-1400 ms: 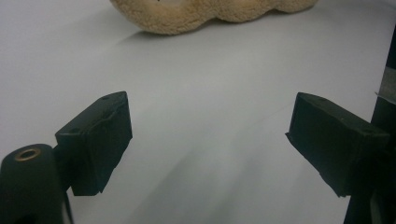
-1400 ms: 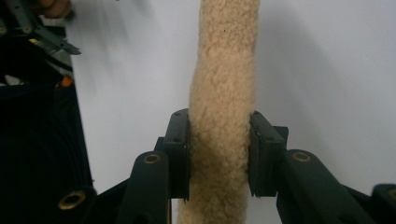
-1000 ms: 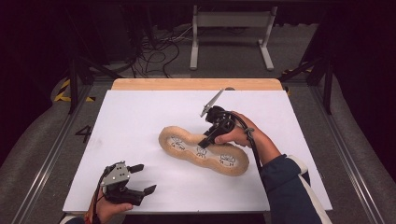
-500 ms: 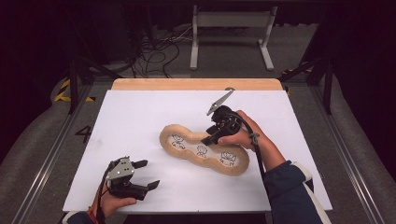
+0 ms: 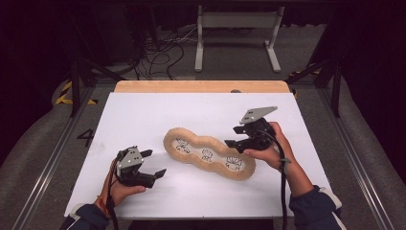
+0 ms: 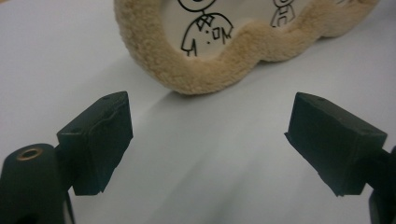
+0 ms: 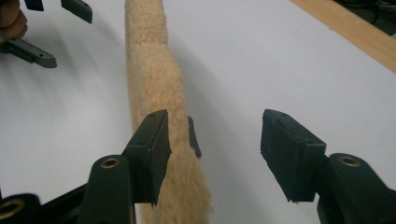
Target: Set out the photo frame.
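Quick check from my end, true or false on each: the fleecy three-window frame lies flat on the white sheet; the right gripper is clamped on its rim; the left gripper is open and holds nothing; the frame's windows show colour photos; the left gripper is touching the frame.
1. The fleecy frame lies flat on the white sheet. True.
2. The right gripper is clamped on the rim. False: its jaws have just been opening and stand apart beside the frame's end, pressing on nothing.
3. The left gripper is open and holds nothing. True.
4. The windows show colour photos. False: black line drawings of little figures.
5. The left gripper touches the frame. False: bare sheet lies between them.
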